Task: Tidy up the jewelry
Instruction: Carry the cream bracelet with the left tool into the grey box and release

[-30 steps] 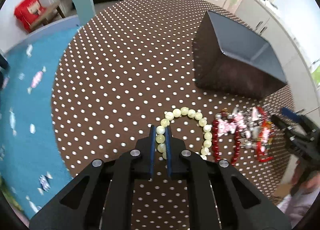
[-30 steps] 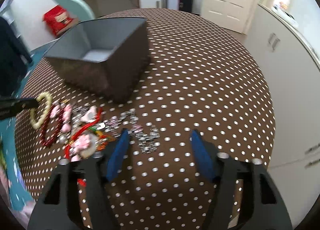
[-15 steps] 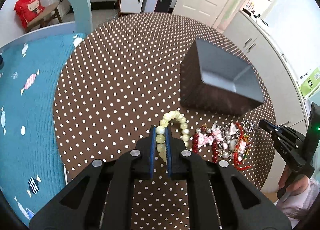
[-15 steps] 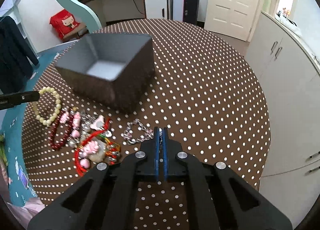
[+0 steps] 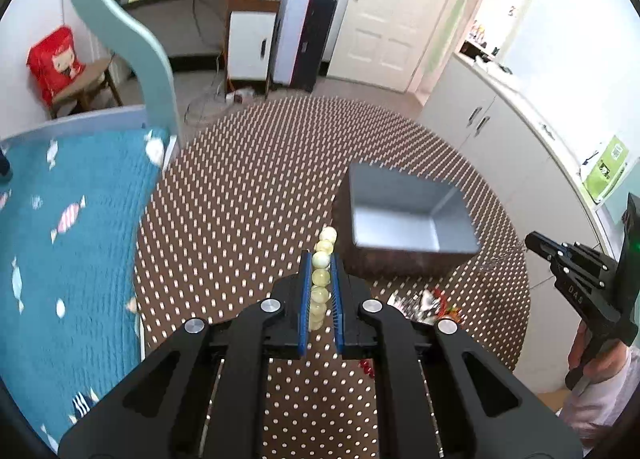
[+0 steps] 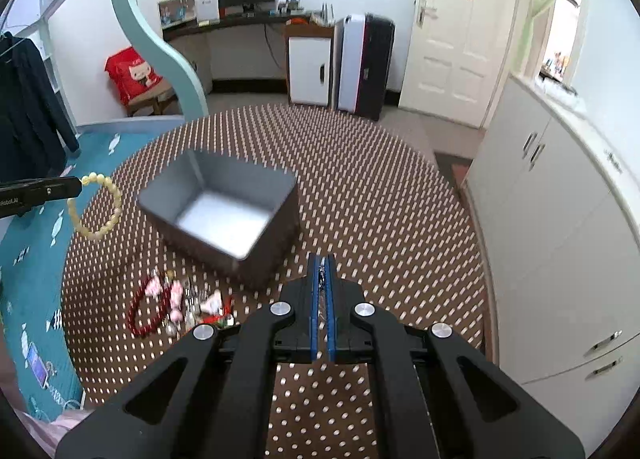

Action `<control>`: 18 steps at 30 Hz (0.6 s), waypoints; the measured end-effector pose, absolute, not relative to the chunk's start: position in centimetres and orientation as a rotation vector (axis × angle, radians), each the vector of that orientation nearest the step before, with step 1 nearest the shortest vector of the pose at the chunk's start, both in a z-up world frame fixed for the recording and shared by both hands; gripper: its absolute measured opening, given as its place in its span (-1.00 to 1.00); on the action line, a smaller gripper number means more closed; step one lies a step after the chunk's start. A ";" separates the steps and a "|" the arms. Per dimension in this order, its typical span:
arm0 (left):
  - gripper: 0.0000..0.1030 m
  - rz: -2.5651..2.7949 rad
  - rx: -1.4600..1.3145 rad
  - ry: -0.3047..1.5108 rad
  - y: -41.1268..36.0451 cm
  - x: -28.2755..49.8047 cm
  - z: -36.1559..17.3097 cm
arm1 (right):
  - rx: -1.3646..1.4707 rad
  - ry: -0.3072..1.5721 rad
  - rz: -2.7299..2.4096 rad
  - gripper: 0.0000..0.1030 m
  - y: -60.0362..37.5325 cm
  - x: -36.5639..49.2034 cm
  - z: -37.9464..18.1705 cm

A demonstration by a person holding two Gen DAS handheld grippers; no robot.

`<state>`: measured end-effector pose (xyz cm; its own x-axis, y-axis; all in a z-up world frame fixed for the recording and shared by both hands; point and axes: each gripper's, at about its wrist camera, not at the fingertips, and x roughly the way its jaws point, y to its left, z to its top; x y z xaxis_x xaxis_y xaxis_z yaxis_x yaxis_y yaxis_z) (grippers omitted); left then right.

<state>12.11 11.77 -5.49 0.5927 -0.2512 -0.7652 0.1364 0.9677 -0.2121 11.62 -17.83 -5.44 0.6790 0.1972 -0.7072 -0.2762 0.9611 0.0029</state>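
Jewelry hangs from both your tools: your left hand-held gripper [image 5: 320,259] clamps a pale bead bracelet [image 6: 96,205], lifted beside the grey box [image 6: 224,211]; your right hand-held gripper [image 6: 320,259] pinches a silver chain [image 6: 320,279] (barely visible) above the bench [image 6: 380,211].

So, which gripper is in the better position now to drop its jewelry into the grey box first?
Probably the left gripper. Its cream bead bracelet hangs clear above the table, close beside the grey box. The right gripper holds only a thin chain, barely visible, in front of the box's near corner.
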 end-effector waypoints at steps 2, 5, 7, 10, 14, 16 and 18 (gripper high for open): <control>-0.83 -0.235 -0.132 0.883 11.5 12.1 -4.3 | -0.106 0.749 0.264 -0.96 -17.8 11.7 -4.2; -0.83 -0.247 -0.125 0.839 11.3 12.2 -2.3 | -0.100 0.683 0.266 -0.96 -17.6 11.7 -1.9; -0.83 -0.261 -0.117 0.807 11.0 12.3 -1.0 | -0.101 0.644 0.275 -0.96 -17.7 11.6 -0.3; -0.83 -0.286 -0.107 0.769 10.0 12.8 0.7 | -0.100 0.596 0.306 -0.96 -17.1 11.7 1.6; -0.83 -0.319 -0.085 0.753 8.1 14.1 1.8 | -0.106 0.556 0.349 -0.96 -15.5 12.0 3.1; -0.83 -0.335 -0.079 0.768 7.1 14.9 1.5 | -0.105 0.558 0.374 -0.96 -15.0 12.4 3.1; -0.83 -0.353 -0.076 0.796 6.0 15.8 0.7 | -0.105 0.574 0.398 -0.96 -14.2 13.1 2.8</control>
